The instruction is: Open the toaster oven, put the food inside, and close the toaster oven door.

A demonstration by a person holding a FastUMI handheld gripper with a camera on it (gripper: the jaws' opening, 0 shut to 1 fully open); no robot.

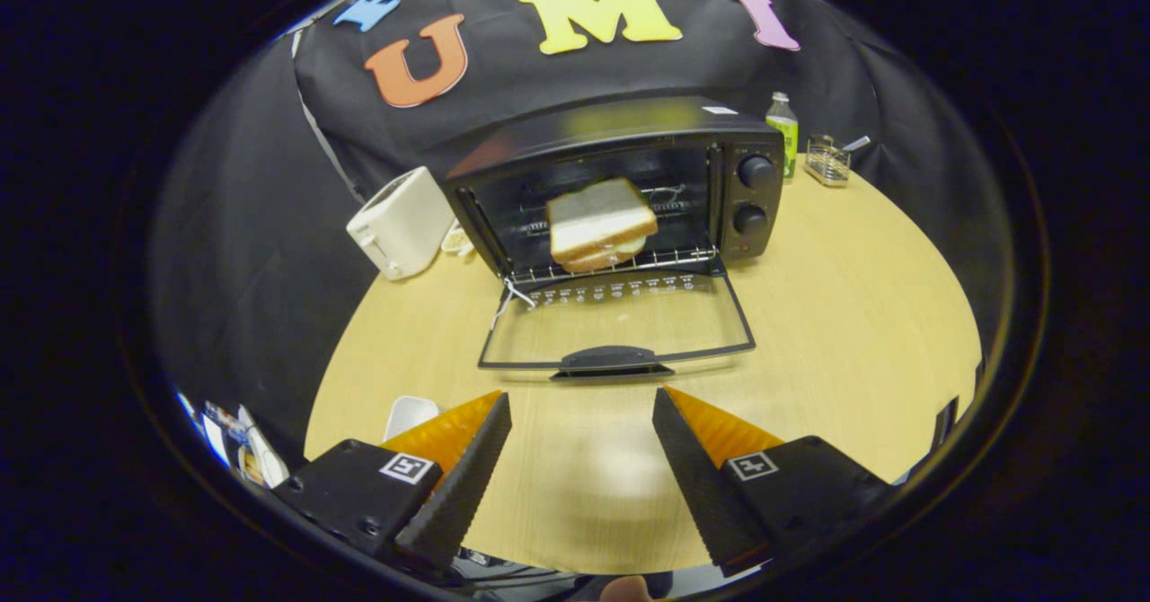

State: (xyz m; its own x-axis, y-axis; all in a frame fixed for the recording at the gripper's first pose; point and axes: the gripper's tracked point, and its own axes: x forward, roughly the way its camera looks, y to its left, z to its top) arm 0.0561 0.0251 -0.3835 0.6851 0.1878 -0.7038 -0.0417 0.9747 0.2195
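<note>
The gripper (582, 440) is hovering wide and empty over the worktop (853, 332). Just ahead, the door (620, 319) is lying flat, handle (613, 361) running crosswise to the fingers; beyond, the sandwich (600, 223) is sitting on the oven (620, 189) rack.

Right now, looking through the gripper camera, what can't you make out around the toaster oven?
- Gripper: open, nothing between the fingers.
- Toaster oven: the back of its cavity is hidden behind the sandwich on the rack.
- Knobs: settings too small to tell.
- Small white thing: mostly hidden behind the white toaster.
- Wire holder beside the green bottle: contents too small.
- White dish: partly covered by a finger.
</note>
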